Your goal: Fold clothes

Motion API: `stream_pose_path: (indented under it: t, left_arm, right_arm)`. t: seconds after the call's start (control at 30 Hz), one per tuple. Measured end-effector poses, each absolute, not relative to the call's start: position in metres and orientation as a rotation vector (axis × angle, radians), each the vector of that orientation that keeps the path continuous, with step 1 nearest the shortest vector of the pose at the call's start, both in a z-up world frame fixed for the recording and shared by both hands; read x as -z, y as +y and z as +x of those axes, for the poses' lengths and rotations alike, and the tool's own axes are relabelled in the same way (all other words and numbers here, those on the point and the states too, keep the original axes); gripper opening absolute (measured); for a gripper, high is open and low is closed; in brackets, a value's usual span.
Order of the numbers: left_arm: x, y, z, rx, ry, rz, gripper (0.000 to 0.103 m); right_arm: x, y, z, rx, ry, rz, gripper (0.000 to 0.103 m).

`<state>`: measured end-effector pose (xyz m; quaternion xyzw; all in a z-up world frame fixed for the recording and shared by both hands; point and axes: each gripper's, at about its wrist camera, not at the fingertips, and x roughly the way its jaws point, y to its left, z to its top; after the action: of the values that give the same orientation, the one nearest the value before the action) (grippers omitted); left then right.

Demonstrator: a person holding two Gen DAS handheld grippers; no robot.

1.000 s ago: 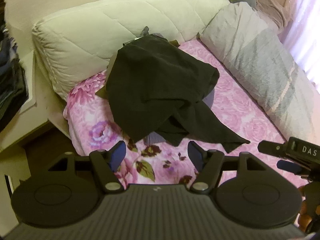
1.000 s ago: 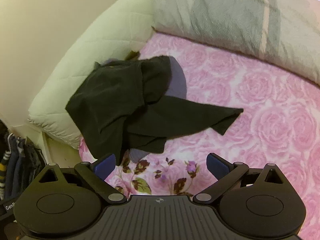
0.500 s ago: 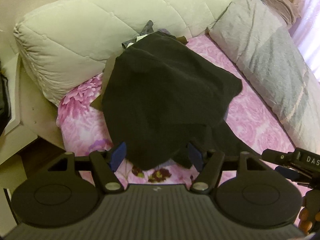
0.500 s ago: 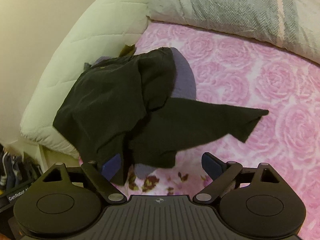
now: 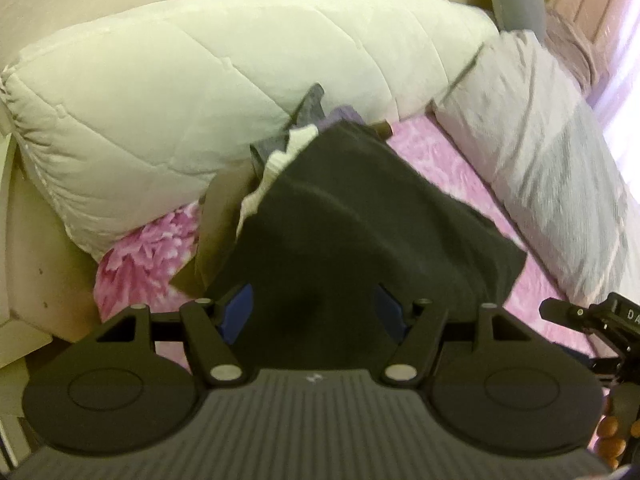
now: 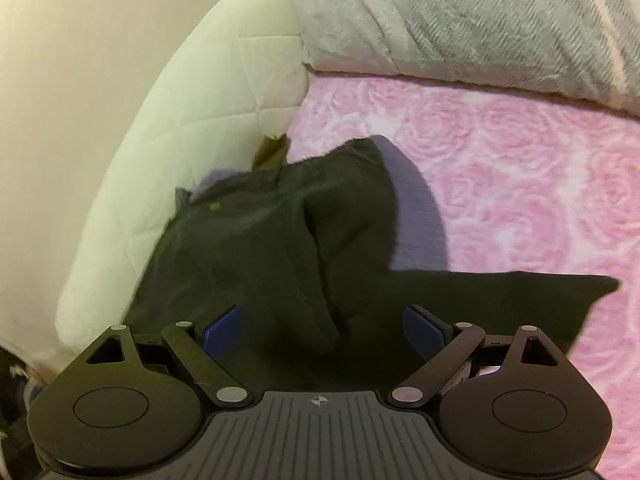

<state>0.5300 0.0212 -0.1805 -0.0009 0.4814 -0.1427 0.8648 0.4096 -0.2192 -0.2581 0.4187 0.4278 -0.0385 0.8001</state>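
Observation:
A crumpled black garment [image 5: 360, 216] [image 6: 280, 248] lies on top of a small heap of clothes on the pink floral bedsheet [image 5: 448, 160] [image 6: 500, 184]. White [image 5: 280, 160], grey and lilac [image 6: 416, 216] pieces poke out from under it. My left gripper [image 5: 314, 306] hangs open right over the near part of the black garment, blue pads apart with the cloth showing between them. My right gripper [image 6: 323, 326] is also open, low over the same garment near its long flat flap [image 6: 520, 300]. Neither pair of pads presses on the cloth.
A quilted cream duvet [image 5: 224, 80] [image 6: 192, 136] is bunched against the wall behind the heap. A grey blanket [image 5: 552, 168] [image 6: 480, 20] lies along the far side of the bed. The other gripper's body [image 5: 600, 320] and a hand show at the left wrist view's right edge.
Both grippers have come forward and down toward the heap, so the black garment now fills the space between their fingers. Both stayed open; the clothes have not moved.

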Motion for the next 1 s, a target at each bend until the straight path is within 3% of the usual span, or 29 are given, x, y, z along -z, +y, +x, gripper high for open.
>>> stream_pose_path:
  t: [0.4,0.47,0.53,0.6,0.63,0.67,1.0]
  left_arm:
    - [0.200,0.022,0.584,0.285,1.002,-0.084,0.065]
    - [0.205,0.021,0.588,0.319,1.018,-0.108,0.058]
    - [0.204,0.019,0.587,0.339,1.021,-0.104,0.051]
    - [0.198,0.014,0.583,0.354,1.008,-0.057,0.025]
    - [0.194,0.012,0.580,0.360,1.000,-0.029,0.020]
    - [0.190,0.010,0.577,0.363,0.990,-0.010,0.014]
    - [0.094,-0.003,0.535,0.500,0.807,-0.027,0.010]
  right_arm:
    - [0.300,-0.208,0.453,0.057,0.928,0.953,0.091]
    - [0.306,-0.205,0.455,0.033,0.924,0.962,0.052]
    - [0.304,-0.202,0.455,0.003,0.914,0.940,0.037]
    - [0.298,-0.198,0.455,-0.016,0.903,0.900,0.022]
    - [0.294,-0.196,0.454,-0.023,0.897,0.874,0.013]
    - [0.288,-0.193,0.453,-0.028,0.893,0.841,0.012]
    - [0.217,-0.207,0.408,-0.029,0.725,0.864,0.008]
